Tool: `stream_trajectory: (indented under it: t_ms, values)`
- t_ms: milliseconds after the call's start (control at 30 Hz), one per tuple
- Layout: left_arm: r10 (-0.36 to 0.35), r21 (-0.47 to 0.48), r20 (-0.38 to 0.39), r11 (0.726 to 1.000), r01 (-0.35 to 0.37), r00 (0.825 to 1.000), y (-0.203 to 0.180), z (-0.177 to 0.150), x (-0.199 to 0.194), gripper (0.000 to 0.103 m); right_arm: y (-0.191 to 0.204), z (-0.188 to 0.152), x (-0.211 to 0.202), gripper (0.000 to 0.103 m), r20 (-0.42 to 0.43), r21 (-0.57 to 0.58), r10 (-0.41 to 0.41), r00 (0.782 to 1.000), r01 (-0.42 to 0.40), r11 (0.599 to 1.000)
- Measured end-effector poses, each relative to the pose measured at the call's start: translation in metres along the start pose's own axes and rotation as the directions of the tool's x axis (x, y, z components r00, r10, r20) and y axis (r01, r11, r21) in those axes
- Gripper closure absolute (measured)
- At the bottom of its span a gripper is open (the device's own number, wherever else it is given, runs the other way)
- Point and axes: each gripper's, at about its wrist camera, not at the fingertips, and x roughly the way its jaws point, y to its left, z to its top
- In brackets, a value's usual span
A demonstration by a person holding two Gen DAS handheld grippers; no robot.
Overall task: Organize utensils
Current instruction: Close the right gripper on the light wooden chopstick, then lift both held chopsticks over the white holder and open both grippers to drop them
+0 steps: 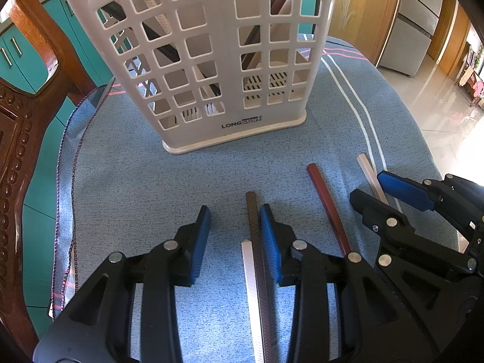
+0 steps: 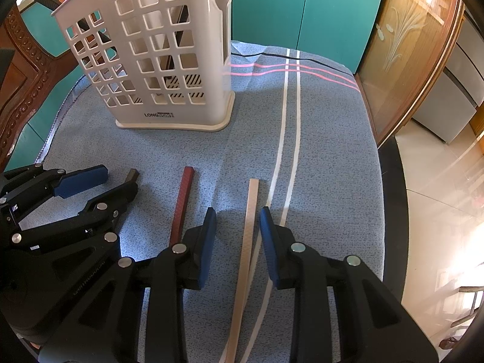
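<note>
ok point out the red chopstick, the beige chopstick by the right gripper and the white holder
red chopstick [image 2: 184, 199], right wrist view, middle of its visible length
beige chopstick [image 2: 248, 236], right wrist view, shaft between the open jaws
white holder [image 1: 242, 127], left wrist view, solid strip near the base

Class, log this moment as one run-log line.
stage: picking chopsticks | left claw: open around dark chopstick | right claw: open around beige chopstick | red chopstick: on cloth | holder: upright
</note>
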Motion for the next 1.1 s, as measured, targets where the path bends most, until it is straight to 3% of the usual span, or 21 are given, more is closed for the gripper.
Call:
stream_trajectory:
  t_ms: [133, 367, 567, 733, 933, 1100]
  values:
    - [-0.003, -0.006, 0.000, 1.000, 0.003, 1.000, 0.001, 0.000, 0.000, 0.069, 0.002, 0.000, 0.000, 0.080, 0.001, -0.005, 0.010, 1.000, -0.010, 1.000]
    - [-0.054, 0.001, -0.002, 0.999, 0.054, 0.999, -0.001, 0.000, -0.001, 0.094, -0.001, 0.001, -0.001, 0.095, 0.000, 0.009, 0.026, 1.000, -0.026, 1.000]
    - [-0.092, -0.050, 0.030, 0.994, 0.094, 0.995, 0.012, 0.003, -0.008, 0.095, -0.011, 0.004, -0.008, 0.096, 0.030, 0.034, 0.053, 0.998, -0.054, 0.998]
    - [-0.116, -0.070, 0.119, 0.990, 0.125, 0.986, 0.026, 0.007, -0.039, 0.095, -0.029, 0.011, -0.034, 0.096, 0.124, 0.082, 0.090, 0.988, -0.101, 0.991]
    - [-0.146, -0.065, 0.238, 0.984, 0.165, 0.960, 0.040, 0.003, -0.094, 0.095, -0.045, 0.009, -0.087, 0.096, 0.242, 0.086, 0.160, 0.957, -0.186, 0.979]
    - [-0.171, -0.059, 0.391, 0.976, 0.210, 0.904, 0.059, 0.002, -0.167, 0.095, -0.048, 0.003, -0.145, 0.096, 0.380, 0.105, 0.204, 0.902, -0.261, 0.960]
